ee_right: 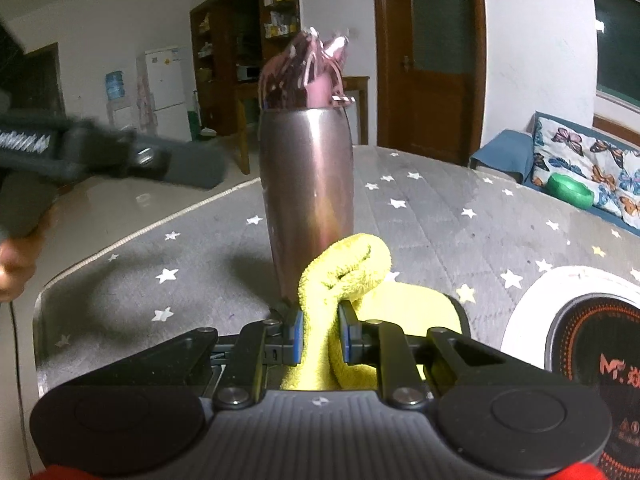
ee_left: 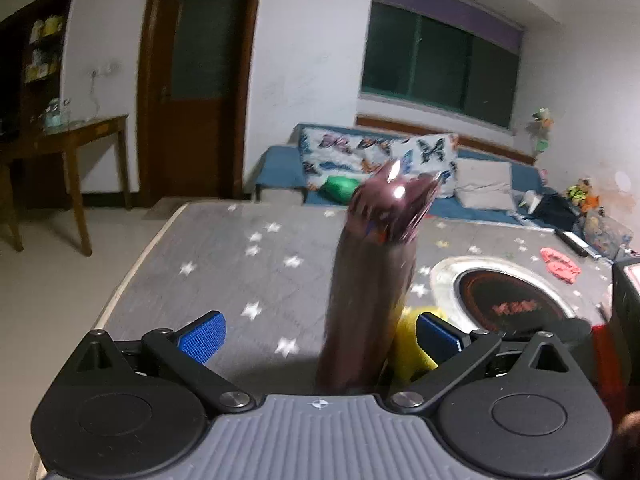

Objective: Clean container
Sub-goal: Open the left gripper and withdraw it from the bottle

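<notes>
On the table: a grey quilted cover (ee_right: 420, 216) printed with white and pale yellow stars spreads over the table top, soft and matte, with a rounded piped edge at the left.
Container: a tall metal container (ee_right: 306, 196) stands upright on the cover; its wall is smooth, brushed and shiny, swelling slightly below the mouth and narrowing toward the base.
Container top: a glossy pink and dark maroon wrapper or bag (ee_right: 310, 76) bunches out of the mouth, crinkled and streaked with pale lines; blur hides what it is exactly.
Cloth: a yellow cloth (ee_right: 348, 272), thick and fuzzy like terry, is folded into a loop and touches the container's lower right side.
Right gripper: the right gripper (ee_right: 320, 332) is closed tight on the yellow cloth, the blue ribbed pads pinching a fold of it, with the container straight ahead and just beyond the fingertips.
Left gripper: the left gripper (ee_left: 320, 334) has its jaws spread wide and holds nothing; its blue pads stand on either side of the container (ee_left: 370, 300), which rises between them and closer to the right pad, apparently without contact.
Left view of cloth: the yellow cloth (ee_left: 412, 348) shows between the container and the right pad.
Burner: a round black glass cooktop (ee_right: 596, 340) with orange markings, set in a pale ring, is sunk in the table to the right of the container.
</notes>
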The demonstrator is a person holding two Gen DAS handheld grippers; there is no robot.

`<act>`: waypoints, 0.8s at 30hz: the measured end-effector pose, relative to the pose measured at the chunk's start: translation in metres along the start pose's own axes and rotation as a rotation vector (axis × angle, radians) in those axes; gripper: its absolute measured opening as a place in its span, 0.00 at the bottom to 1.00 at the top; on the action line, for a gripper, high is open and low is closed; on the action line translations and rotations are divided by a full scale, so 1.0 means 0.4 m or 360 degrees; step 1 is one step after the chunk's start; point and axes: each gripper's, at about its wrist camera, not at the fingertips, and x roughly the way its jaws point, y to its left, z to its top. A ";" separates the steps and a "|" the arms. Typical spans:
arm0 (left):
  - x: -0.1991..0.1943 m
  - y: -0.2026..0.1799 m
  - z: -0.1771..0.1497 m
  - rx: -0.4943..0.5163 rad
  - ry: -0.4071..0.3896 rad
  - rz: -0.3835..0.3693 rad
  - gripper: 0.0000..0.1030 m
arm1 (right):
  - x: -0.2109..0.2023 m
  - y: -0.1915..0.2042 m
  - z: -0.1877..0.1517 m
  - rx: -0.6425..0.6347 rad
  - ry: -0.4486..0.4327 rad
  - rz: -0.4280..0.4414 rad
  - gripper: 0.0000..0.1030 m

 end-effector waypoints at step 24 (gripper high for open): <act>0.112 0.124 -0.146 -0.0356 0.0365 0.0416 1.00 | 0.030 -0.011 -0.023 0.0104 0.0067 -0.0010 0.16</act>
